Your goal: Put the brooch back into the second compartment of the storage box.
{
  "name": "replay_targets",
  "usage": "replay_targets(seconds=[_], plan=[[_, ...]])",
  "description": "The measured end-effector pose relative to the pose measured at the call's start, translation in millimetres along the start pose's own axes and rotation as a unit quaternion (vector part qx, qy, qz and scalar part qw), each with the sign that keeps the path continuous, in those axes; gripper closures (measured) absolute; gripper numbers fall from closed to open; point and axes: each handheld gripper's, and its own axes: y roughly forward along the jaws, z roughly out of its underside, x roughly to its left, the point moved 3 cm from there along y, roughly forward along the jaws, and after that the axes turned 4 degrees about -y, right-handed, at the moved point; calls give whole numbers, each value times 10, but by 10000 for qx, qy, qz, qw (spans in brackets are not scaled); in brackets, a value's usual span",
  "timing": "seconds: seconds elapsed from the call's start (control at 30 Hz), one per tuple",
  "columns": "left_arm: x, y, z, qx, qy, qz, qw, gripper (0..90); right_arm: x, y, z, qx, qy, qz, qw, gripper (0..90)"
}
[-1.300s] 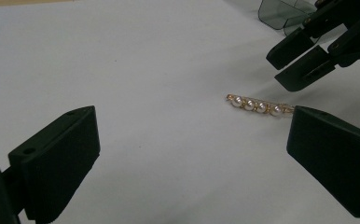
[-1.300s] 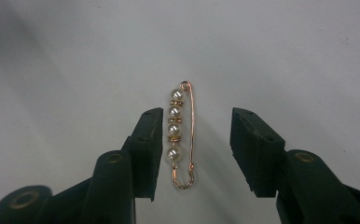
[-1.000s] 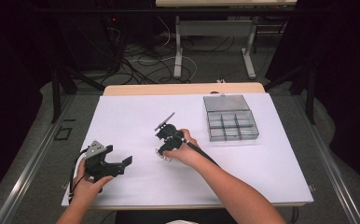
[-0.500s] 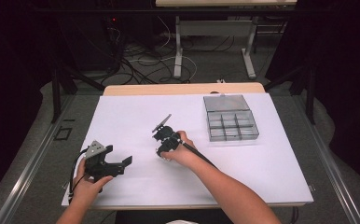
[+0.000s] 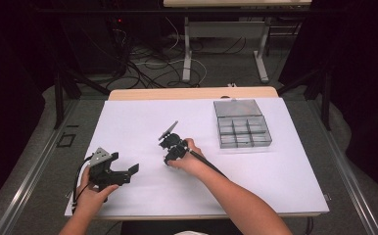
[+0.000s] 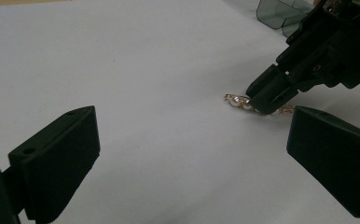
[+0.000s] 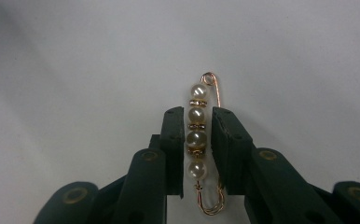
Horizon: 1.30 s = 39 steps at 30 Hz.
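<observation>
1. Gold-wire brooch pin (image 7: 201, 140) strung with four pearls, lying flat on the white table sheet (image 5: 128, 127), roughly mid-table.
2. Right gripper (image 7: 197, 135) pointed down at it, jaws set on either side of the pearl row and just been closing; pads look pressed against the middle pearls, though a hair of daylight cannot be ruled out from this angle.
3. Seen from the left gripper view: right gripper tip (image 6: 269, 95) resting on the pin (image 6: 257, 105), with gold ends poking out at both sides.
4. Seen from the high view: right hand (image 5: 184, 156) near the sheet's centre, cable trailing back along the forearm.
5. Left gripper (image 5: 109, 169) held low at the near left of the sheet, well apart from the pin, jaws spread wide with nothing between them.
6. Clear compartment box (image 5: 241, 125) toward the far right of the sheet, lid open, well apart from both grippers.
</observation>
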Motion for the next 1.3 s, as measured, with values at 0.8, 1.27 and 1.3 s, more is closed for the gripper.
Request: replay_targets(seconds=[0.8,1.27,1.3], plan=[[4,-1,3,28,15,-20,10000,22,-26,-3,0,286,-2,20,9996,804],[-2,11,5,18,-5,-7,10000,22,-12,-59,-4,225,-79,100,9997,807],[-2,12,5,18,-3,-8,10000,22,-13,-59,-5,176,-83,85,9998,808]])
